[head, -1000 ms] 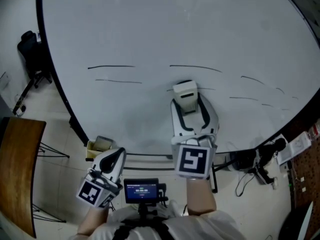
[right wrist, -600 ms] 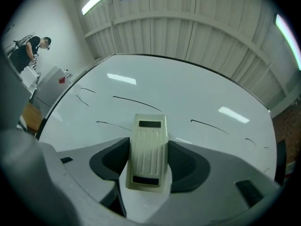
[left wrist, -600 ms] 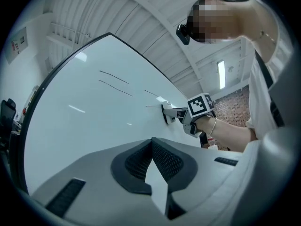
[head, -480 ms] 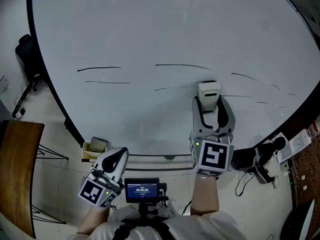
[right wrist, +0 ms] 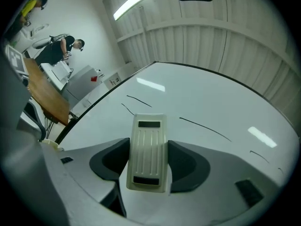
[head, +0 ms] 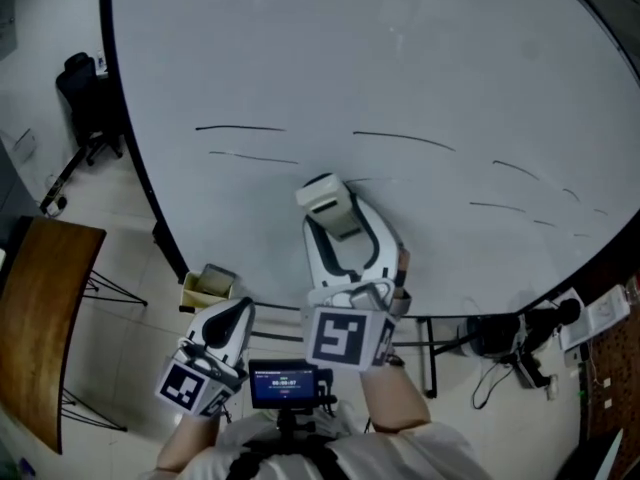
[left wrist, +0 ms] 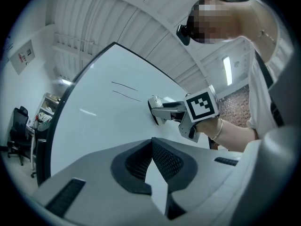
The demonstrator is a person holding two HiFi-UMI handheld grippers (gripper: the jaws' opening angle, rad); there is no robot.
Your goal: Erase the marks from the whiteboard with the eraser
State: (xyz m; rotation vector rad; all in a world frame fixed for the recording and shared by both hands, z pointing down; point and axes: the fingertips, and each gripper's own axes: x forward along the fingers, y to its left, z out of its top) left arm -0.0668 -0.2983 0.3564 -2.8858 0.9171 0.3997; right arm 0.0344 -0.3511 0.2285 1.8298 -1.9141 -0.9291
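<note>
Right gripper [head: 335, 226] clamped on the cream ribbed plastic eraser [right wrist: 148, 149], left gripper [left wrist: 153, 173] idle, jaws together. Best pressed flat, sweeping along the thin black marks [head: 400, 138].

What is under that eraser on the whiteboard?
Only the whiteboard itself shows around the eraser, which the right gripper holds against it. Black lines lie beside it, uncovered. Whether any mark sits beneath the eraser is hidden.

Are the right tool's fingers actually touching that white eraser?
Touching. The right gripper view shows the eraser clamped between the dark fingers of the right gripper, no gap either side.
</note>
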